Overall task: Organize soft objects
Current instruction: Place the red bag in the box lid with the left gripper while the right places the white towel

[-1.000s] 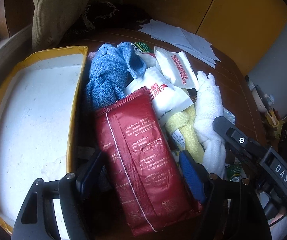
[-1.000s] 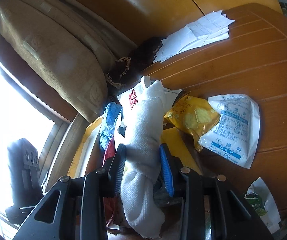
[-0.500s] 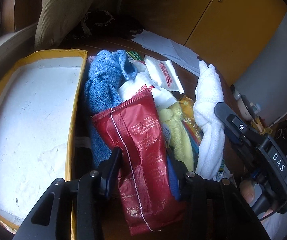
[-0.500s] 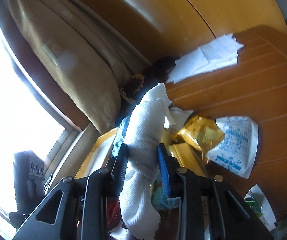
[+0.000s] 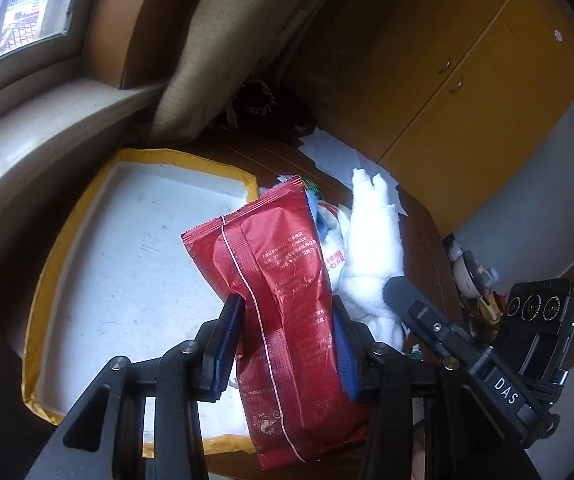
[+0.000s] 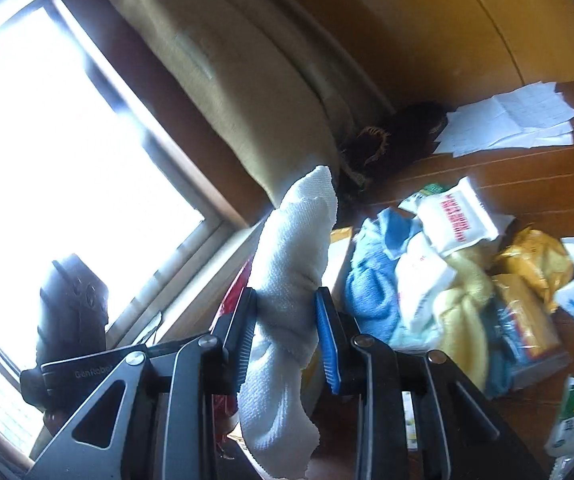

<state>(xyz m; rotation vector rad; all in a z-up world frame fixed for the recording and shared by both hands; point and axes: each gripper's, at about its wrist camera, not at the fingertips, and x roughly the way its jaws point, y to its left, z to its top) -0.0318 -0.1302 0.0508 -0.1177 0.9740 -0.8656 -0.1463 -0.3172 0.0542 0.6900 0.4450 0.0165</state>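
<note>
While pinched, red packet [image 5: 287,320] fills left gripper [image 5: 285,344].

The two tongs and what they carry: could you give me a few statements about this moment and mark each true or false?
1. The left tongs grip a red packet. True.
2. The right tongs hold a blue towel. False: they hold a knotted white towel; the blue towel lies in the pile.
3. The yellow-edged tray is full of cloths. False: its white inside shows bare.
4. White papers lie on the wooden table. True.
</note>
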